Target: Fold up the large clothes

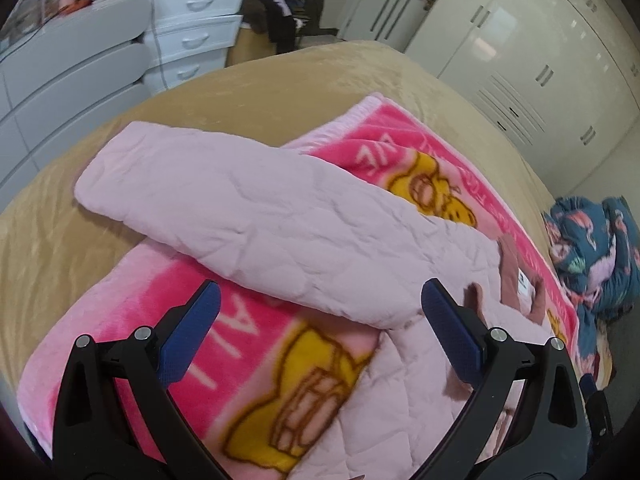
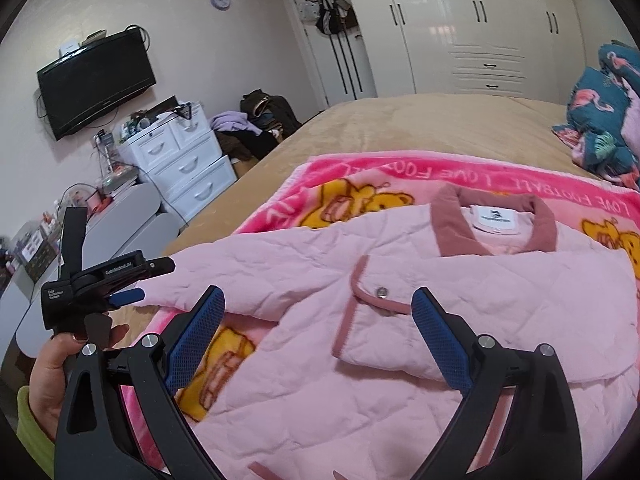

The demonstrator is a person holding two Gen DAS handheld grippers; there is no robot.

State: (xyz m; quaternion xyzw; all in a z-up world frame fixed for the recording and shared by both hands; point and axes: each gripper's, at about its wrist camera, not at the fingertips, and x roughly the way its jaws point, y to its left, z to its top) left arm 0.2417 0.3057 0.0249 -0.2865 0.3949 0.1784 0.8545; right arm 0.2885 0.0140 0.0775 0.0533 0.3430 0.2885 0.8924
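Bedroom, tan bed; wall TV far left, white drawers, wardrobe far right. Pink blanket on bed, quilted pink jacket on top, collar far. L gripper spread, sleeve ahead. R gripper spread, near chest pocket. Judgement: pinch cuff, fold across flat.

The left gripper is hovering with its jaws spread wide. The right gripper is likewise gaping open. The left hand is gripping its handle.
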